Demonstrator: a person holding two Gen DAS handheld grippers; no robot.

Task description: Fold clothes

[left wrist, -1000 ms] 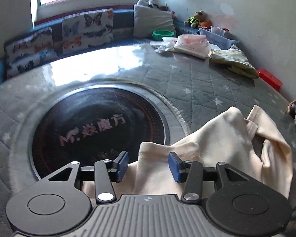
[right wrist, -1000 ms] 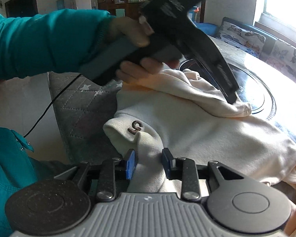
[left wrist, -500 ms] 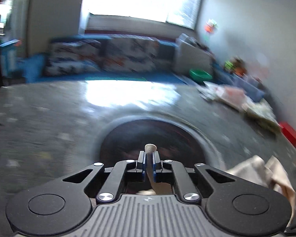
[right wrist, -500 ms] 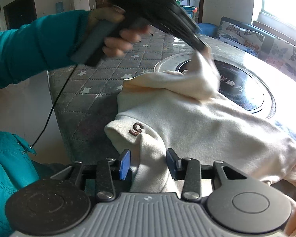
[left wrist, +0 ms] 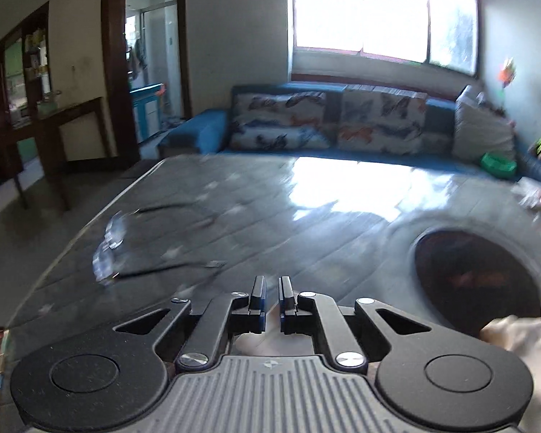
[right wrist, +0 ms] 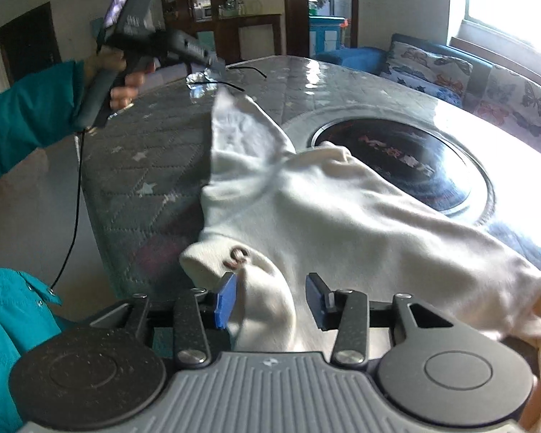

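A cream garment (right wrist: 335, 209) lies crumpled on the grey quilted table (right wrist: 144, 166). One sleeve (right wrist: 241, 130) is stretched up and to the left toward my left gripper (right wrist: 216, 68), which is raised over the table. In the left wrist view that gripper (left wrist: 271, 296) stands nearly shut with a narrow gap; cream cloth (left wrist: 270, 335) shows below the fingers, and more garment (left wrist: 523, 339) sits at the lower right. My right gripper (right wrist: 270, 299) is open, its fingers either side of a fold of the garment near a small brown logo (right wrist: 238, 255).
A dark round inset (right wrist: 400, 162) sits in the table's middle, partly under the garment. Clear plastic (left wrist: 108, 252) and a black cable (left wrist: 169, 269) lie at the table's left. A blue sofa with butterfly cushions (left wrist: 328, 122) stands behind.
My left gripper shut on the sleeve, lifted it and swung left across the table, stretching it out. My right gripper's jaws widened around the fold.
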